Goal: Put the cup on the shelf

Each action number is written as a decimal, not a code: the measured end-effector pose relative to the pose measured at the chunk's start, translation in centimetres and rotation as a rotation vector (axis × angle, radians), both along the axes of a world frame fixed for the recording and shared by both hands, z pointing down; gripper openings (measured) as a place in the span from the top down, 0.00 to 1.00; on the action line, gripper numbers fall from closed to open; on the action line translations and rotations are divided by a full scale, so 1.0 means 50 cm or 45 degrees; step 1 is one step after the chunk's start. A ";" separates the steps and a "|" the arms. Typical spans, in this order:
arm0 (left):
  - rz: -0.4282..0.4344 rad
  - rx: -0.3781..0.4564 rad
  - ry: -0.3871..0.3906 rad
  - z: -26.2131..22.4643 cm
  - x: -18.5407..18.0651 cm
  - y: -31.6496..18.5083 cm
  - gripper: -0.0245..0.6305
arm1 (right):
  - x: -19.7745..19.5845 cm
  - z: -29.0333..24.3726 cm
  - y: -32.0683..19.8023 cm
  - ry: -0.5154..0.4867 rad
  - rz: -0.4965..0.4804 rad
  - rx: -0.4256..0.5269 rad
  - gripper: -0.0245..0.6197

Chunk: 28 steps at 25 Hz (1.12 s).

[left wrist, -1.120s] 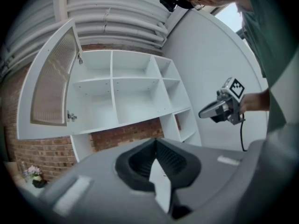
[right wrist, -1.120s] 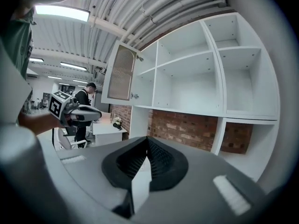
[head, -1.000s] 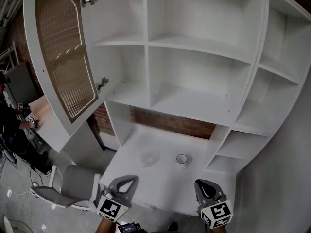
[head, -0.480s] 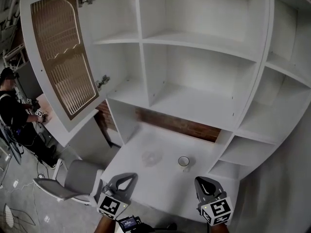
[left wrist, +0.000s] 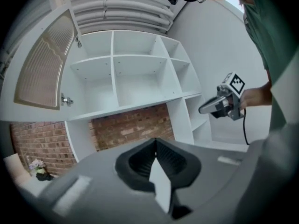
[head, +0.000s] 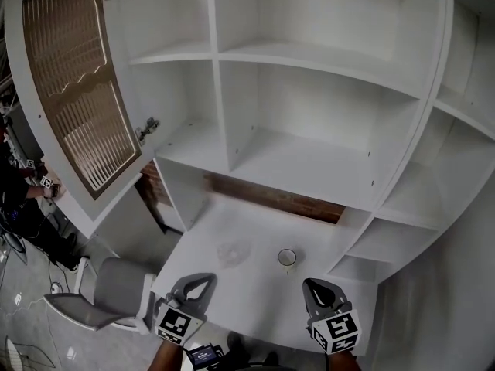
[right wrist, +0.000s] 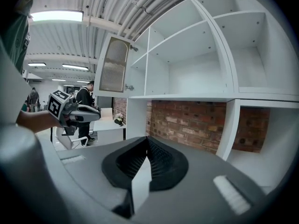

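Both grippers were clamped fully closed with nothing between the jaws. The left gripper [head: 204,280] and the right gripper [head: 312,284] hung side by side at the front edge of the white surface [head: 232,216], well apart from each other. Both pointed toward the shelf unit [head: 309,165].

The cup [head: 287,257] sat upright on the surface just ahead of the right gripper, a bit over toward the left one. Neither gripper was touching it. Ahead of the left gripper there was a faint clear thing [head: 233,252] on the surface, near the cup but apart from it. It was too washed out for me to say what it was.

Past the cup ran a strip of brick wall [head: 271,198] under the lowest shelf board, with the white compartments stacked above it. Up and off to the left of the left gripper, the cabinet door [head: 73,107] with the ribbed panel stood swung open. A grey chair [head: 108,294] sat just left of the left gripper, lower than the surface. Further left, beyond the door, was a person [head: 19,199] in dark clothes.
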<state>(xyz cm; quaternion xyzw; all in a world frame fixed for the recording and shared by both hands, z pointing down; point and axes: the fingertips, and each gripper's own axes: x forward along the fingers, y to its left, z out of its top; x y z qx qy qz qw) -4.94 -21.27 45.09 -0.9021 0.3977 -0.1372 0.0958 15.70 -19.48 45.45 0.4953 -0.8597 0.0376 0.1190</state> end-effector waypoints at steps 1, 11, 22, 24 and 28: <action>0.007 -0.007 0.003 0.007 -0.002 -0.014 0.96 | -0.002 0.005 -0.009 0.004 0.012 -0.007 0.95; 0.017 -0.067 -0.018 0.095 -0.059 -0.127 0.96 | -0.044 0.073 -0.098 0.019 0.076 -0.083 0.95; 0.013 -0.194 -0.046 0.224 -0.102 -0.214 0.96 | -0.074 0.179 -0.188 0.035 0.143 -0.186 0.95; 0.007 -0.221 -0.051 0.254 -0.107 -0.231 0.96 | -0.072 0.203 -0.204 0.043 0.162 -0.206 0.95; 0.003 -0.282 -0.063 0.319 -0.114 -0.259 0.96 | -0.063 0.259 -0.231 0.056 0.207 -0.253 0.95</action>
